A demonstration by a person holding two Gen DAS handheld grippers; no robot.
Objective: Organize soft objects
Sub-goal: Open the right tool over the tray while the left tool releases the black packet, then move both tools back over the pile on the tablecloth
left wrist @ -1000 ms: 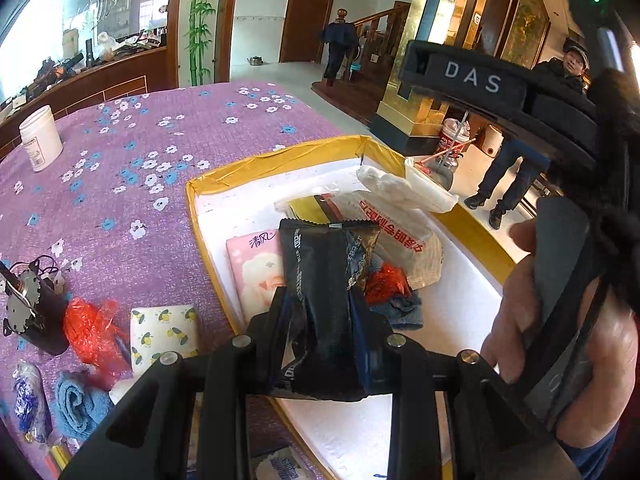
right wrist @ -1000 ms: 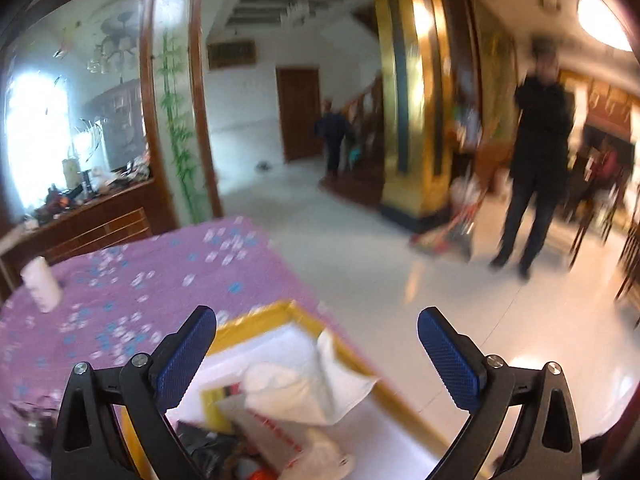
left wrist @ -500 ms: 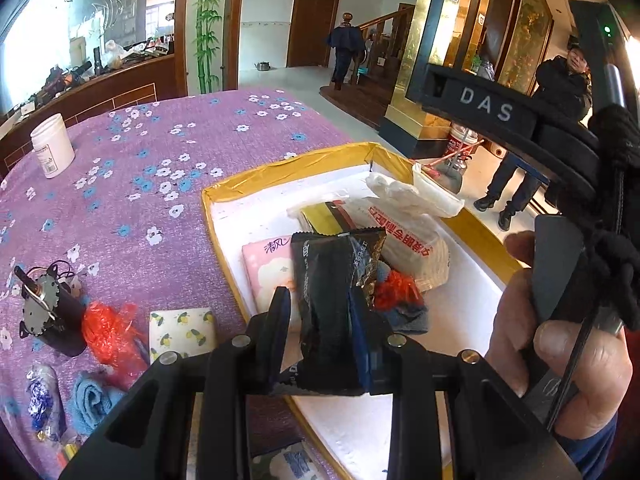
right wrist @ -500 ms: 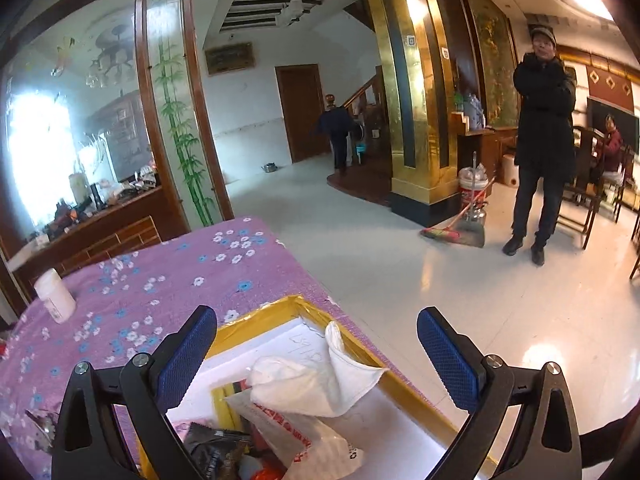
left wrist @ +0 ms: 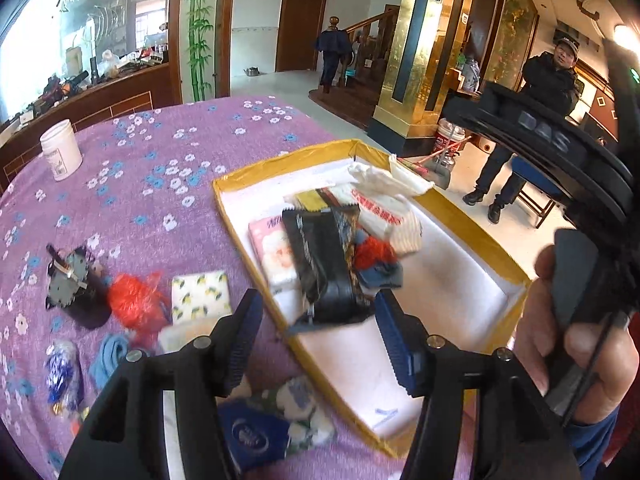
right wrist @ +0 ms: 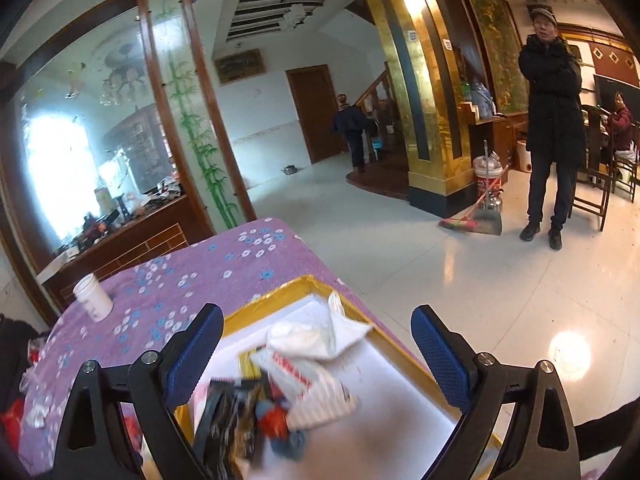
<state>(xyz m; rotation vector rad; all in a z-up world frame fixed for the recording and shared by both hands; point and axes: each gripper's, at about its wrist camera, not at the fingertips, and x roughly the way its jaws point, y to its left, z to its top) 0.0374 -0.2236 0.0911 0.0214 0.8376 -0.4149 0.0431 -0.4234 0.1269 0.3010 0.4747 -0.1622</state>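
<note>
Progress partway: your left gripper (left wrist: 318, 332) jaws just opened, black snack packet (left wrist: 324, 264) dropped in yellow-rimmed tray (left wrist: 472, 220); right gripper (right wrist: 316, 354) wide, empty; red mesh bundle (left wrist: 134, 300), lemon tissue pack (left wrist: 201, 296) remain on the table.

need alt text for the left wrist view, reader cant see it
The left gripper, its jaws just opened, hangs over a black snack packet lying in a yellow-rimmed box among other soft packets. More soft items wait on the purple floral tablecloth beside it.

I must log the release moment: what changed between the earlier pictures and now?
The left claw has just been opening and let go of the black snack packet, which now lies in the yellow-rimmed box. The right claw stays open and empty; other items are unmoved.
</note>
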